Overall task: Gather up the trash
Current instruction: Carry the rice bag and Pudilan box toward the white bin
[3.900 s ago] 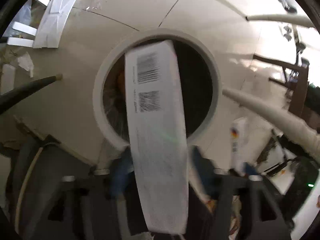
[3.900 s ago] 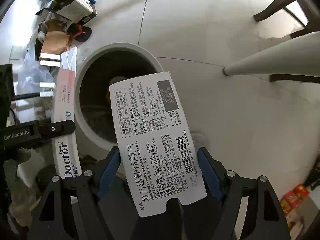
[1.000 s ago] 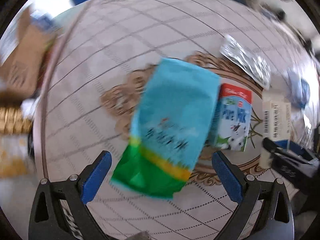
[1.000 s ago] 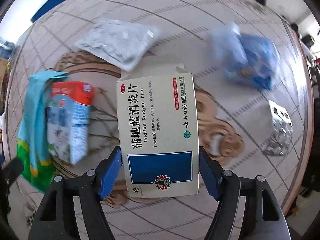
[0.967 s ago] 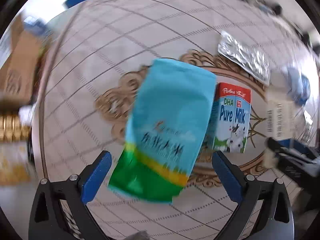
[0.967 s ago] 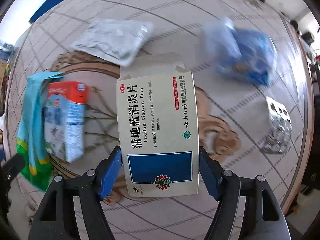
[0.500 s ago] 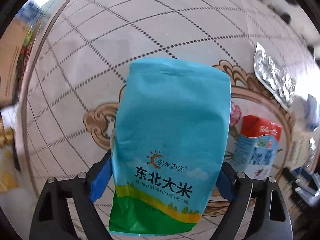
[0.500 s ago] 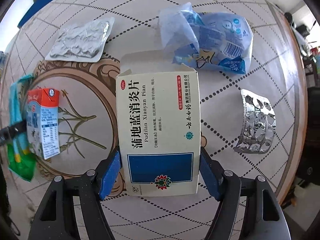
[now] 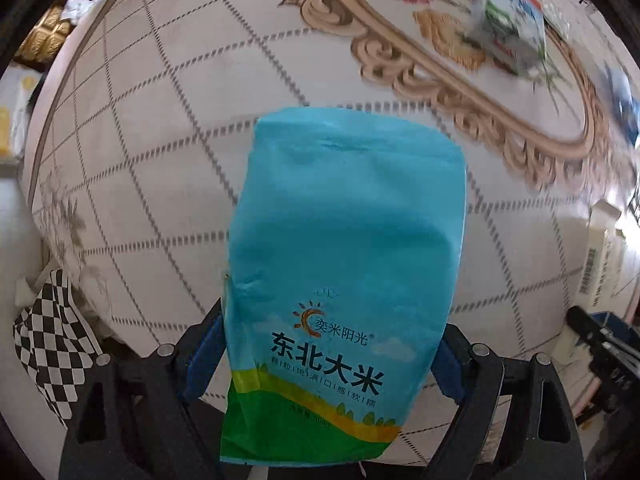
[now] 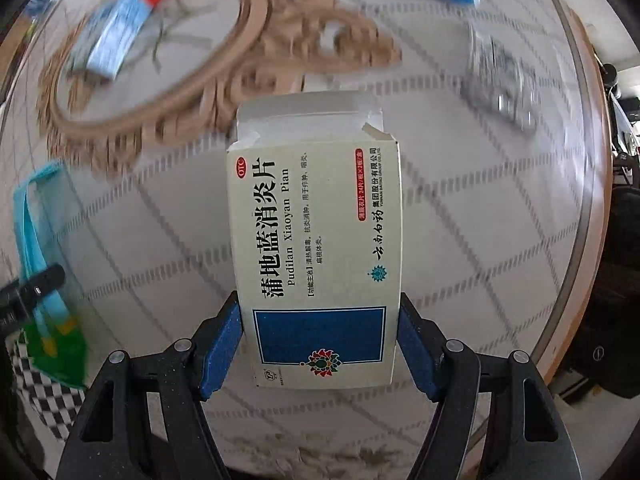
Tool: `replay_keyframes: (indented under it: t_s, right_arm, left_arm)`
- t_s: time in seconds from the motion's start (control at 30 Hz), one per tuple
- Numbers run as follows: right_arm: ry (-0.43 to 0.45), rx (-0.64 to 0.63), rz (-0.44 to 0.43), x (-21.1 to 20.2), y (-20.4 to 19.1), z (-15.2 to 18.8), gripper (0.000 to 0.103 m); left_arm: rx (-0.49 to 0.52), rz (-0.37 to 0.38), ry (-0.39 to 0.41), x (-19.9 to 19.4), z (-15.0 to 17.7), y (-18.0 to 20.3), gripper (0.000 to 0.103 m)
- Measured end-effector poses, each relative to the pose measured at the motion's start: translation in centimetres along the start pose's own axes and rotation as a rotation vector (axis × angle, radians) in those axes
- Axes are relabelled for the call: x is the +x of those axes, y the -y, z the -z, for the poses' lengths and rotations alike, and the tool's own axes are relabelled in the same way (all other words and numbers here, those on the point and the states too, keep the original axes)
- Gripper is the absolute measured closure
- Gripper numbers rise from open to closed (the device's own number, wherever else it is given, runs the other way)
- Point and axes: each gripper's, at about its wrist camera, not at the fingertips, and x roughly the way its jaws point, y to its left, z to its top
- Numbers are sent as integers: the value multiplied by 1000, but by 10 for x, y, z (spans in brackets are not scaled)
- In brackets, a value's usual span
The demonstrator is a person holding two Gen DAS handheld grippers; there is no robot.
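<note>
L gripper [image 9: 328, 360] clamps rice bag [image 9: 344, 264], R gripper [image 10: 320, 344] clamps med box [image 10: 316, 264]; both lifted over table [image 9: 160, 152], long axes along the fingers. I see no bin. Milk carton [image 9: 508, 36] left, far side of table.

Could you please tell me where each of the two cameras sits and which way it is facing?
Left wrist: on the left gripper, looking down at the round patterned table; its jaws grip a blue rice bag.
Right wrist: on the right gripper, looking down too; its jaws grip a medicine box.
Shared: table, milk carton, rice bag.
</note>
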Motion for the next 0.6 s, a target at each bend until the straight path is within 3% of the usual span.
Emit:
replay_keyframes:
  t_s: [0.23, 0.37, 0.43, 0.6]
  right_arm:
    - [10, 22, 11, 7, -13, 9, 27]
    - [37, 23, 11, 6, 3, 9, 29]
    - [31, 38, -8, 12, 29, 22, 29]
    - [117, 46, -29, -5, 16, 55, 29]
  left_arm:
    - [12, -16, 47, -2, 13, 3, 18]
    - [18, -8, 88, -10, 15, 18, 19]
    - [28, -3, 121, -22, 20, 21, 19]
    - [67, -14, 216, -55, 44, 20, 19]
